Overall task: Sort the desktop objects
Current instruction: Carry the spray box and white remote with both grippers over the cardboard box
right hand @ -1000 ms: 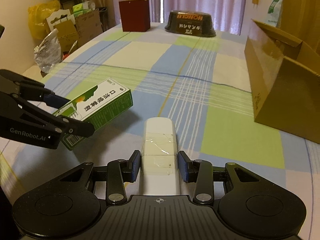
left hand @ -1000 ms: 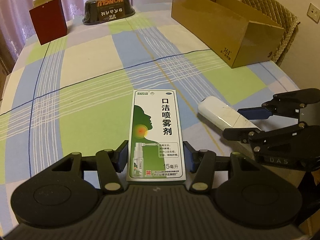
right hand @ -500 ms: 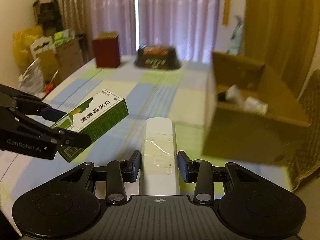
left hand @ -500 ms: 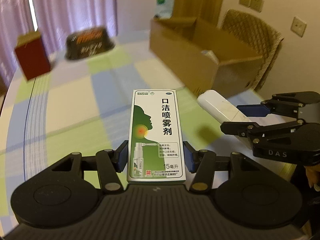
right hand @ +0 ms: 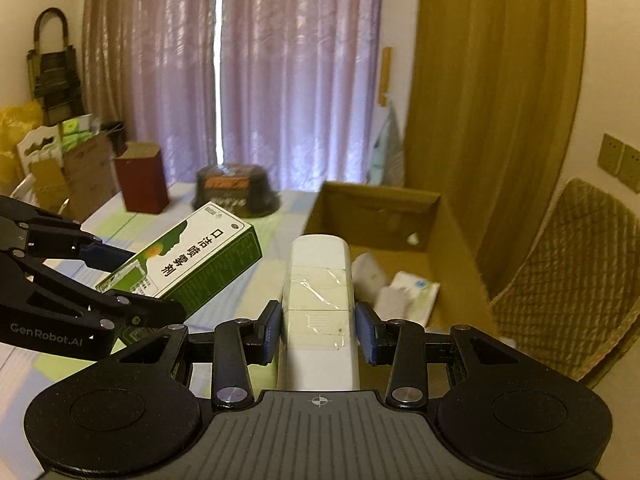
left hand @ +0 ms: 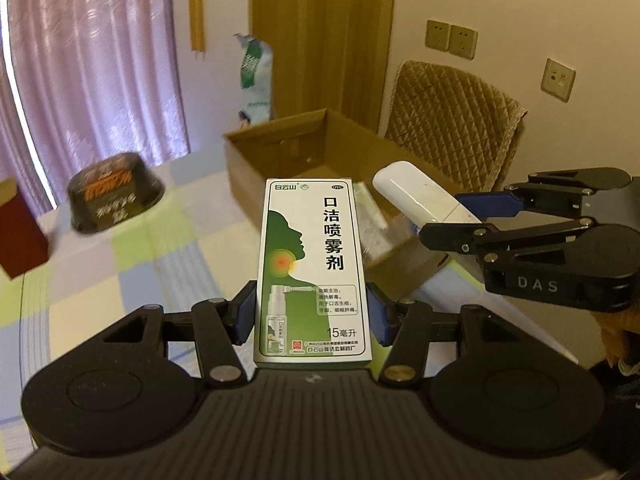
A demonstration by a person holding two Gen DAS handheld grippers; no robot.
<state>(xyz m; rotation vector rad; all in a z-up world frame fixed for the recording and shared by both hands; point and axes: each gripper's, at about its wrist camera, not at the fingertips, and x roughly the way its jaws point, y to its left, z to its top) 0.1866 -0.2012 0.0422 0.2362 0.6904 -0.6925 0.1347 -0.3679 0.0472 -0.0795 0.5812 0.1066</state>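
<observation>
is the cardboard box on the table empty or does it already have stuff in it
Not empty. The open cardboard box already holds white packets on its floor.

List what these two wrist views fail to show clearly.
- Inside of the brown cardboard box: left wrist view, partly hidden by the green-and-white spray carton.
- White items in the box: right wrist view, too blurred to identify.
- Dark bowl-shaped package: lettering motion-blurred.
- Dark red box: cut by the left edge.
- White taped bar: near end hidden under the right gripper.

Your two wrist cameras look forward along their fingers, raised above the checked tablecloth; both share the open brown cardboard box.
</observation>
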